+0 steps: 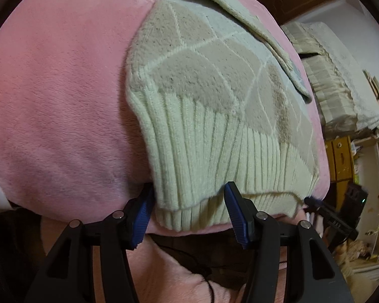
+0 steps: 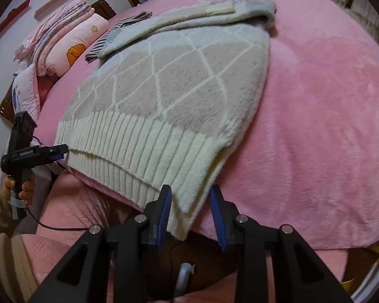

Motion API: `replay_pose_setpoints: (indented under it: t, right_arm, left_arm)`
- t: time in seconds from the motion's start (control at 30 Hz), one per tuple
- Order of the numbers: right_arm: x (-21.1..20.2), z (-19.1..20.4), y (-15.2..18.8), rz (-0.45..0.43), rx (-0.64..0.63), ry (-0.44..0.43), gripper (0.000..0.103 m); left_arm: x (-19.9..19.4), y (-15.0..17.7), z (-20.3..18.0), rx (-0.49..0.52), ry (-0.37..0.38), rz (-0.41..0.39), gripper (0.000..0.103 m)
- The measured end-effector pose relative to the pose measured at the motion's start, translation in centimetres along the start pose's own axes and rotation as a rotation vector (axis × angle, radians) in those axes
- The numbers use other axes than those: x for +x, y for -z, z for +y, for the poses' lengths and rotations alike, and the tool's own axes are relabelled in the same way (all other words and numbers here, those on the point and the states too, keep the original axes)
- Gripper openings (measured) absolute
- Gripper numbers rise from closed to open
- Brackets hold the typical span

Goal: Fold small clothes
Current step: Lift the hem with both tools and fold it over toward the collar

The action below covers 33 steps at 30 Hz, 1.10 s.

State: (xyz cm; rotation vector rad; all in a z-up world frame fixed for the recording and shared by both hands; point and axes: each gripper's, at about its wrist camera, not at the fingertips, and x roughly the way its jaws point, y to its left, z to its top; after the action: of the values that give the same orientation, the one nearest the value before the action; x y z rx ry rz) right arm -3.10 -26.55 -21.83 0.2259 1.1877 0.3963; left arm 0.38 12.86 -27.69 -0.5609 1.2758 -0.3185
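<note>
Pink blanket (image 2: 315, 101), stacked pillows (image 2: 70, 40), striped cloth (image 2: 108, 35), wooden cabinet (image 1: 341, 156)

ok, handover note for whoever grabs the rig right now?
Left gripper: open, jaws straddling the left hem corner of the sweater, not clamped.
Right gripper: open, astride the right hem corner.
Sweater lies flat on the pink blanket, ribbed hem at the bed's near edge, sleeves already folded across the top.
Left to do: close both on the hem, carry it up toward the collar end, release, smooth.

Cream-beige diamond-knit sweater (image 2: 169, 83) flat on bed; sleeves folded
</note>
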Motion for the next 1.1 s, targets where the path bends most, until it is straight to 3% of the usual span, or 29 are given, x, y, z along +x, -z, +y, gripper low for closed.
replay_pose_setpoints:
  t: [0.1, 0.5, 0.57, 0.6, 0.63, 0.67, 0.83, 1.1]
  right_arm:
    - [0.8, 0.3, -0.1, 0.016, 0.004, -0.020, 0.029]
    - [0.6, -0.4, -0.8, 0.013, 0.077, -0.092, 0.029]
    - [0.6, -0.7, -0.8, 0.009, 0.089, -0.106, 0.028]
    - [0.5, -0.8, -0.7, 0.003, 0.091, -0.106, 0.024]
    - [0.4, -0.7, -0.7, -0.007, 0.080, -0.097, 0.011]
    - [0.3, -0.5, -0.7, -0.005, 0.062, -0.082, 0.009]
    - [-1.1, 0.6, -0.6, -0.048, -0.016, -0.051, 0.008]
    - [-6.3, 1.4, -5.1, -0.224, -0.035, -0.148, 0.008]
  left_arm:
    - [0.1, -0.3, 0.0, -0.041, 0.039, -0.001, 0.048]
    - [-0.9, -0.6, 2.1, -0.151, 0.227, -0.031, 0.050]
    - [-1.1, -0.5, 2.1, -0.146, 0.228, -0.042, 0.048]
    - [-1.2, -0.5, 1.8, -0.128, 0.206, -0.043, 0.033]
    - [-1.2, -0.5, 1.8, -0.114, 0.181, -0.042, 0.016]
    - [-1.4, -0.5, 1.6, -0.097, 0.147, -0.037, 0.013]
    - [-3.0, -1.2, -0.2, -0.035, 0.112, -0.056, 0.010]
    - [-7.0, -5.9, -3.5, -0.082, 0.169, -0.193, 0.009]
